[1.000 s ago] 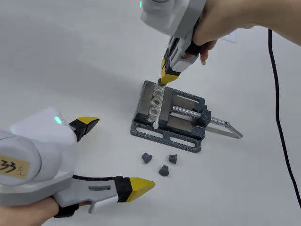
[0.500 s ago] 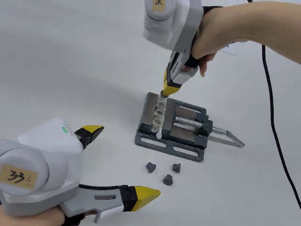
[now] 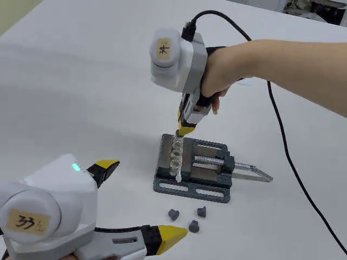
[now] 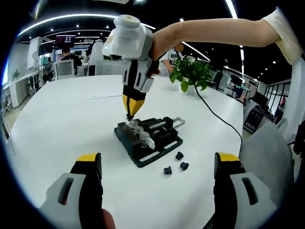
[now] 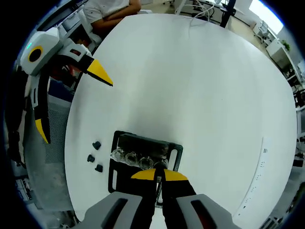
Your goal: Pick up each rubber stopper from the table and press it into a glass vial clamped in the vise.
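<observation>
While the left gripper (image 3: 142, 199) hangs wide open nearest us, three stoppers (image 3: 173, 214) lie on the table (image 3: 81, 81) just before the vise (image 3: 209, 179), still to do. Beyond, the right gripper (image 3: 181, 131), jaws pinched shut, rests its tips on the farthest clamped vial (image 3: 178, 144), likely seating a stopper. Versus a second ago, it stays there; the loose stoppers haven't moved.

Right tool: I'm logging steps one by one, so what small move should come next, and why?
Probably a short, straight press down. The right tool, tips shut, sits at the mouth of the end vial in the vise, while three stoppers lie on the table.
</observation>
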Motion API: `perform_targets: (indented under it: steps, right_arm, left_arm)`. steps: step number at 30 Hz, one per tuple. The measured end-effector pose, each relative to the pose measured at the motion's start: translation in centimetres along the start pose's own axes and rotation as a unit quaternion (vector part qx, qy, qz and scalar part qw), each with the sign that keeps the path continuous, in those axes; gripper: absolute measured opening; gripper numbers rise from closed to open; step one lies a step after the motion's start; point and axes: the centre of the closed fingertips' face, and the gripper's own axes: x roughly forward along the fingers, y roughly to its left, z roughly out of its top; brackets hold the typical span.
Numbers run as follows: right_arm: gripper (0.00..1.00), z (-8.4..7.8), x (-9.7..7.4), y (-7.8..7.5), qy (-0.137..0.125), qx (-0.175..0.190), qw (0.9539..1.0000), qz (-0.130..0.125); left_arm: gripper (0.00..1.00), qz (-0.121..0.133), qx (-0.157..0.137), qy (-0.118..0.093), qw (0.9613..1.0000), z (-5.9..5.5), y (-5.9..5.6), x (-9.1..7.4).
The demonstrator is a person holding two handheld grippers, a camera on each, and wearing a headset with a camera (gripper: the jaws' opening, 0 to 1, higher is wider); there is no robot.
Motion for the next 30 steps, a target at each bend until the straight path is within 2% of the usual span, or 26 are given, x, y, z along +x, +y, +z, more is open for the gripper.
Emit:
perform_targets:
  steps: [2,5,12,19,25,27,30]
  right_arm:
    - [0.00,0.0,-0.1,0.2,-0.008,-0.004,0.9999,-0.008]
    - [0.00,0.2,-0.2,-0.1,-0.024,0.005,0.9996,-0.013]
    - [0.00,-0.1,-0.3,0.2,-0.062,0.019,0.9977,-0.022]
    - [0.00,-0.1,-0.2,0.4,-0.069,0.022,0.9970,-0.029]
    - [0.00,-0.1,-0.2,-0.1,-0.067,0.020,0.9969,-0.034]
    - [0.06,-0.1,-0.3,-0.6,-0.070,0.015,0.9962,-0.049]
    - [0.15,-0.2,-0.3,-0.7,-0.079,0.021,0.9956,-0.047]
  left_arm:
    - [0.98,0.000,0.002,-0.002,1.0000,0.0,0.1,-0.1]
    - [0.98,0.000,0.004,-0.003,1.0000,0.0,0.1,-0.2]
    - [0.98,0.004,0.002,-0.008,1.0000,0.1,0.1,-0.6]
    - [0.98,0.010,0.001,-0.013,0.9999,0.1,0.4,-1.0]
    - [0.98,0.013,0.001,-0.017,0.9998,0.3,0.5,-1.3]
    - [0.98,0.014,0.001,-0.017,0.9998,0.3,0.6,-1.3]
    - [0.98,0.014,0.000,-0.018,0.9997,0.2,0.6,-1.4]
